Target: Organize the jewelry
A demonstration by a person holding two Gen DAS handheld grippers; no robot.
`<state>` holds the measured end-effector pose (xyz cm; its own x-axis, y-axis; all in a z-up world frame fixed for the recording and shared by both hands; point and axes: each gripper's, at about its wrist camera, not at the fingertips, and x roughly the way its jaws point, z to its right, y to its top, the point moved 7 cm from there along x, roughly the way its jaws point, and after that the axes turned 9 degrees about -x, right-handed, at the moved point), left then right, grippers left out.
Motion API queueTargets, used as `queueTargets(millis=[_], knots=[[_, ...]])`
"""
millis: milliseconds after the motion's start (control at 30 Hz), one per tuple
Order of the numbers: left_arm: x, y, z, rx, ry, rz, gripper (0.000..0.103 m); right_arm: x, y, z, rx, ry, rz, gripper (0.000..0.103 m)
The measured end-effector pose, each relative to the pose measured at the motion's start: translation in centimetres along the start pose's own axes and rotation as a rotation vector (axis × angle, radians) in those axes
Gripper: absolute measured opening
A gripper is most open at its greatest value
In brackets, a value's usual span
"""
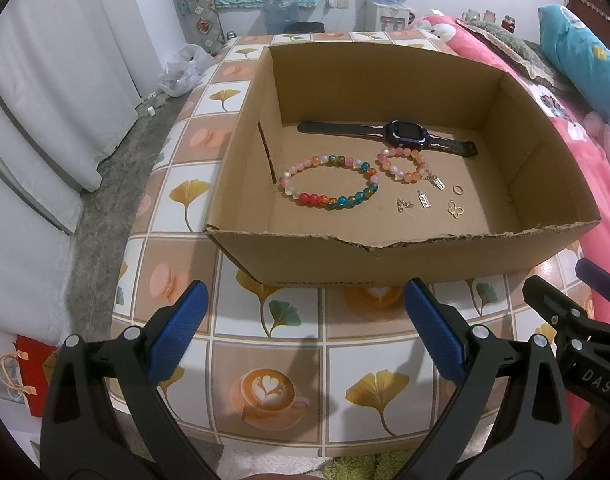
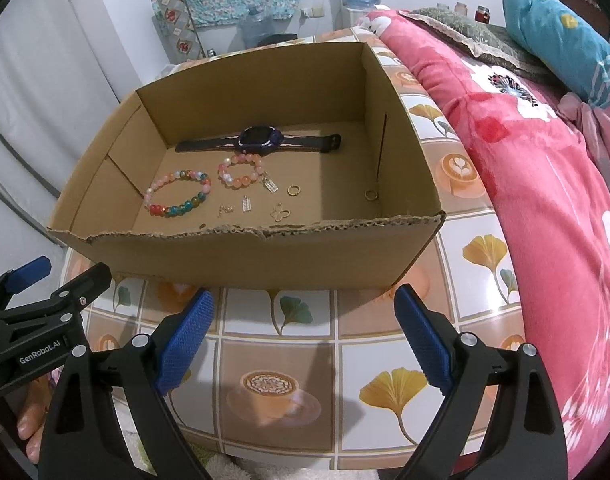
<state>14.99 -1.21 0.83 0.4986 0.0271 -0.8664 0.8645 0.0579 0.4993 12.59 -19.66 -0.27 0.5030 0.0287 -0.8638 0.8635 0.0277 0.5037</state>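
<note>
An open cardboard box point(image 1: 369, 264) point(image 2: 241, 256) stands on the tiled table. On its floor lie a dark smartwatch point(image 1: 409, 135) point(image 2: 261, 141), a large multicolour bead bracelet point(image 1: 329, 182) point(image 2: 177, 194), a smaller pink bead bracelet point(image 1: 401, 164) point(image 2: 241, 170), gold rings point(image 1: 458, 189) point(image 2: 293, 190), a butterfly charm point(image 1: 456, 209) point(image 2: 279, 212) and small silver pendants point(image 1: 423, 200) point(image 2: 245, 203). My left gripper point(image 1: 305, 304) is open in front of the box, empty. My right gripper point(image 2: 303, 308) is open too, beside it, nothing between its fingers.
A pink floral quilt point(image 2: 545, 184) and a teal pillow point(image 2: 561, 32) lie on the bed to the right. White curtain point(image 1: 45, 100) hangs at left. Water bottles point(image 1: 281, 10) stand behind the table. A red bag point(image 1: 29, 376) sits low left.
</note>
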Motion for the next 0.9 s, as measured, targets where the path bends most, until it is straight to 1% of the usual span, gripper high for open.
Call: queueTargets(millis=[900], knots=[[-0.10, 0.07, 0.03, 0.000, -0.004, -0.001, 0.095, -0.03, 0.39, -0.29, -0.012, 0.001, 0.004, 0.089]])
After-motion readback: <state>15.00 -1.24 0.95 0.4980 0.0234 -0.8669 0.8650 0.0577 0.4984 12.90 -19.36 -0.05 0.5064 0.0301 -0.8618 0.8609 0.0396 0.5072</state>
